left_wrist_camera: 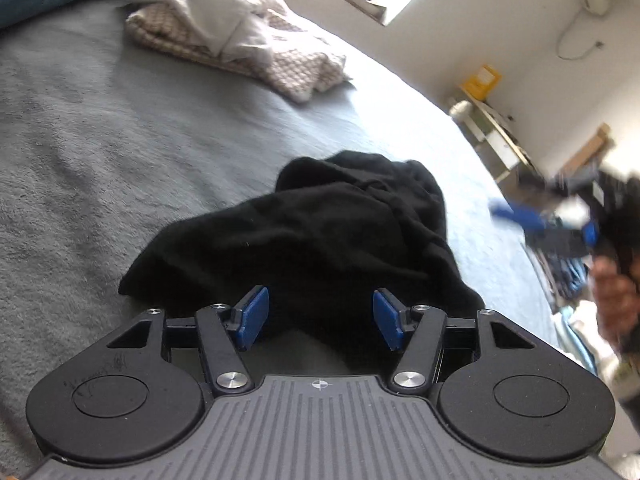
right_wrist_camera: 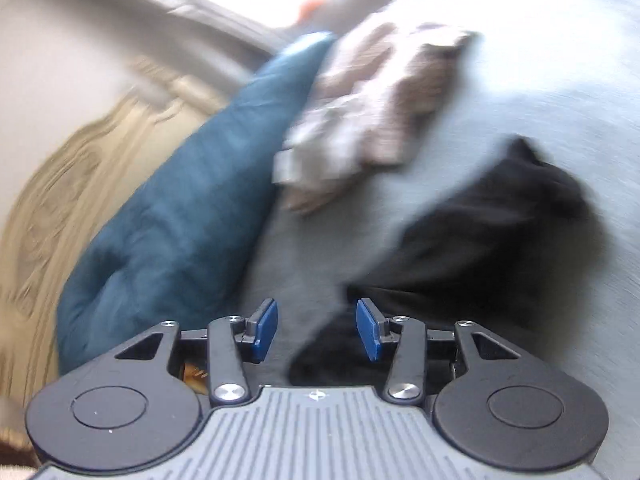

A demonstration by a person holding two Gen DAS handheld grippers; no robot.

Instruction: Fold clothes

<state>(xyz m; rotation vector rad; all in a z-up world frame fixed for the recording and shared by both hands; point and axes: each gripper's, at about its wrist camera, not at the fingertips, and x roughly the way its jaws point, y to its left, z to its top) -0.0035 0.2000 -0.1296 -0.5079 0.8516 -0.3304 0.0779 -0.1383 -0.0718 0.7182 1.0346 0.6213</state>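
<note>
A crumpled black garment (left_wrist_camera: 320, 236) lies in a heap on the grey bed cover (left_wrist_camera: 100, 140). My left gripper (left_wrist_camera: 320, 320) is open just in front of its near edge, the blue pads on either side of the cloth, gripping nothing. In the right wrist view, which is motion-blurred, the same black garment (right_wrist_camera: 480, 240) lies ahead and to the right. My right gripper (right_wrist_camera: 317, 326) is open over the cover beside the garment's near corner. The other gripper (left_wrist_camera: 552, 224) shows blurred at the right of the left wrist view, held by a hand (left_wrist_camera: 616, 296).
A heap of beige and white patterned clothes (left_wrist_camera: 236, 36) lies farther back on the bed, also seen as the beige heap (right_wrist_camera: 372, 112). A teal pillow (right_wrist_camera: 180, 208) lies at the left against a wooden headboard (right_wrist_camera: 60, 200). Shelves and clutter (left_wrist_camera: 500, 136) stand beyond the bed's right edge.
</note>
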